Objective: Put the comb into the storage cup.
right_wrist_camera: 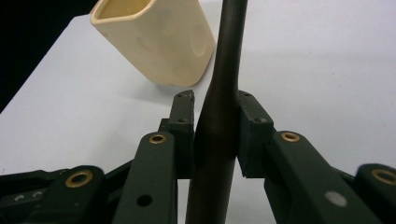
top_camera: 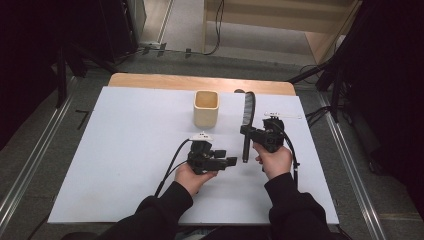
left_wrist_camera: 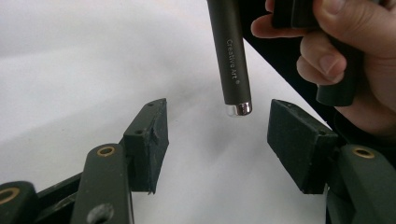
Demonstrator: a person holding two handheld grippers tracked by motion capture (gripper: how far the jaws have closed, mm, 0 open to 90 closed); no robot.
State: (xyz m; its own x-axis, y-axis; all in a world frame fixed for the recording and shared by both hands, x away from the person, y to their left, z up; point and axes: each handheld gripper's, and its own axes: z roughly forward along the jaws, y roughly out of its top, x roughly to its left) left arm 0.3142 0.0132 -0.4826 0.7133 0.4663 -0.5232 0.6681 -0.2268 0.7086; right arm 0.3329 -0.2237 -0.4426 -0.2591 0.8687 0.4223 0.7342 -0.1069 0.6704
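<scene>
- The right gripper [top_camera: 261, 134] has its jaws clamped on the brush [top_camera: 247, 122], one pad on each side of the thicker waist of the dark handle, as the right gripper view [right_wrist_camera: 215, 135] shows.
- The brush's long axis runs away from the person: the bristled head lies beyond the right jaws, towards the far edge of the table [top_camera: 125, 150], and the handle's butt sticks out on the near side of them.
- The left gripper [top_camera: 230, 161] has its jaws wide apart and holding nothing.
- In the left gripper view [left_wrist_camera: 215, 140] the butt of the handle [left_wrist_camera: 232, 60], with its silver cap, hangs just ahead of the left jaws and in line with the gap between them, nearer the right-hand pad, touching neither.
- Judgement: the left gripper is the nearer one to the free end, so a handover or two-handed hold would need only a short push forward along the jaw line.
- The cream cup [top_camera: 206, 108] stands beyond the left jaws, apart from the brush head and to its left.
</scene>
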